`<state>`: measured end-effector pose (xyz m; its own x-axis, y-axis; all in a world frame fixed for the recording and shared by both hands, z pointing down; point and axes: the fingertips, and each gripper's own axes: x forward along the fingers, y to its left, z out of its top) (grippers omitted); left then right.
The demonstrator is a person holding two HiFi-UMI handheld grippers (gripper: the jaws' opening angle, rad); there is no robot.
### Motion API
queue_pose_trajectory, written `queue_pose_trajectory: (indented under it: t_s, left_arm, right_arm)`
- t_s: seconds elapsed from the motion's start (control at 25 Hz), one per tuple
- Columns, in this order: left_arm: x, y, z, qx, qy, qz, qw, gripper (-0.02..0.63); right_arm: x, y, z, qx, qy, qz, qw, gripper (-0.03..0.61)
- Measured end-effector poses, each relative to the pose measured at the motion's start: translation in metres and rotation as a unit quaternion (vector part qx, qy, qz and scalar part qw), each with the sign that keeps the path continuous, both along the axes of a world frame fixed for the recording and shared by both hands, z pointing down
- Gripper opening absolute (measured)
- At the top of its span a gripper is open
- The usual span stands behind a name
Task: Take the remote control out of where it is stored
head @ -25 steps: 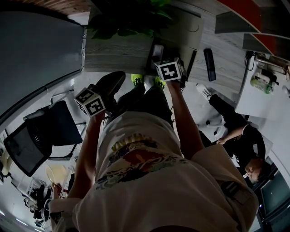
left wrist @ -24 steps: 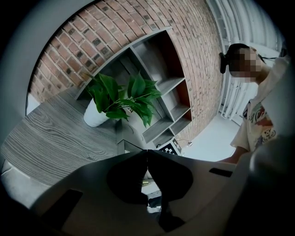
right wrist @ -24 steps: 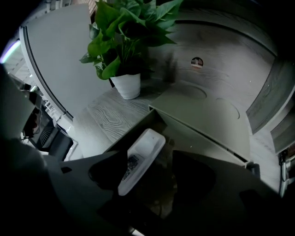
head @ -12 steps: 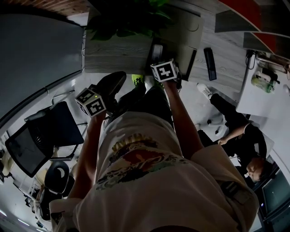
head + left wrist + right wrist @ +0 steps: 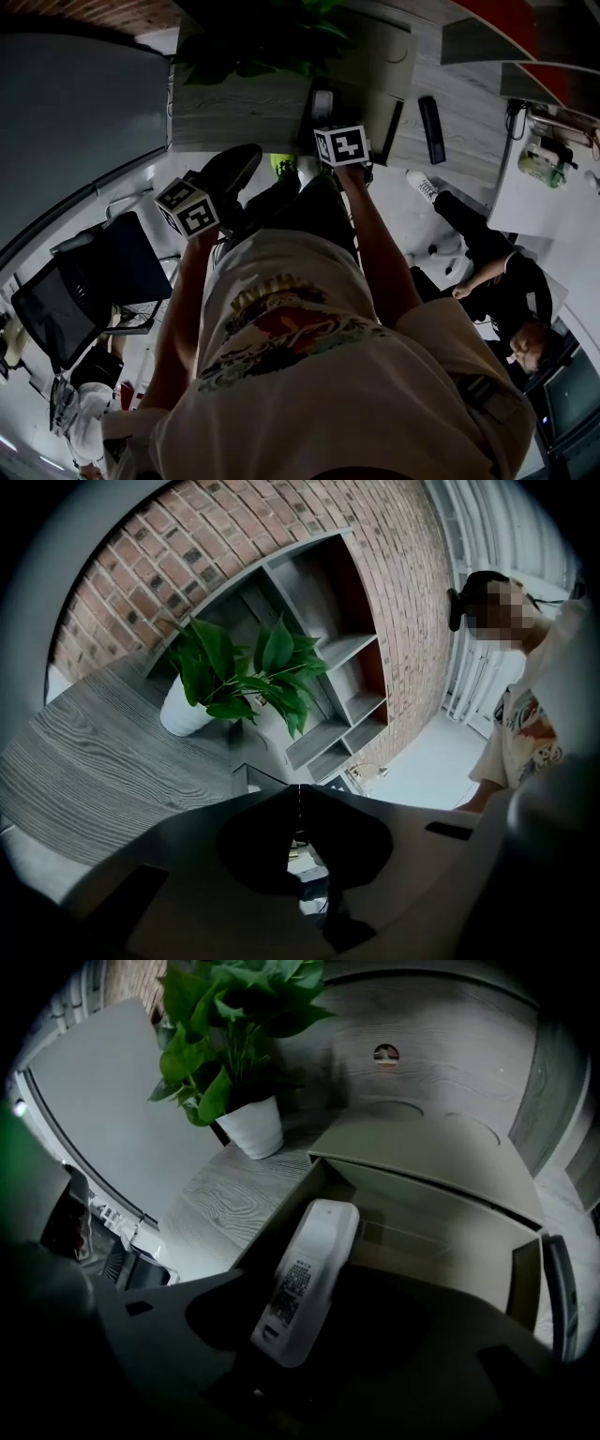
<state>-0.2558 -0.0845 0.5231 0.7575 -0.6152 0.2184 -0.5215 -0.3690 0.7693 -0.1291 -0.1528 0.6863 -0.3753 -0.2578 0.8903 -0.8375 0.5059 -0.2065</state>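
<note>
A white remote control lies label side up in the open beige drawer of the grey wood desk. From the head view the remote shows as a pale strip just beyond my right gripper. My right gripper points steeply down over the drawer. Its jaws have just been closing, with the remote's near end between them, and I see a gap beside the remote. My left gripper hangs away from the drawer, over the floor. In its own view my left gripper is shut on nothing.
A potted plant in a white pot stands on the desk left of the drawer. A black remote lies on the desk to the right. A seated person is at the right, an office chair at the left.
My right gripper has shifted slightly left and rolled over the drawer. The left gripper has kept still. Someone has moved in the lower left background.
</note>
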Motion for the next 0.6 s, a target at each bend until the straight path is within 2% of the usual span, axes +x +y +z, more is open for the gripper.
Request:
queue_pose_trajectory:
  t_s: [0.08,0.12,0.6]
  left_arm:
    - [-0.001,0.0,0.0,-0.001,0.0,0.0,1.0,0.008]
    - [-0.001,0.0,0.001,-0.002,-0.001,0.0,1.0,0.006]
    - [0.01,-0.012,-0.01,0.016,0.002,0.012,0.9998,0.007]
  right_arm:
    - [0.004,-0.002,-0.003,-0.007,-0.018,0.021,1.0,0.243]
    - [0.006,-0.003,-0.006,-0.007,-0.025,0.029,0.999,0.208]
    - [0.014,-0.01,-0.029,0.012,-0.036,0.03,0.999,0.195]
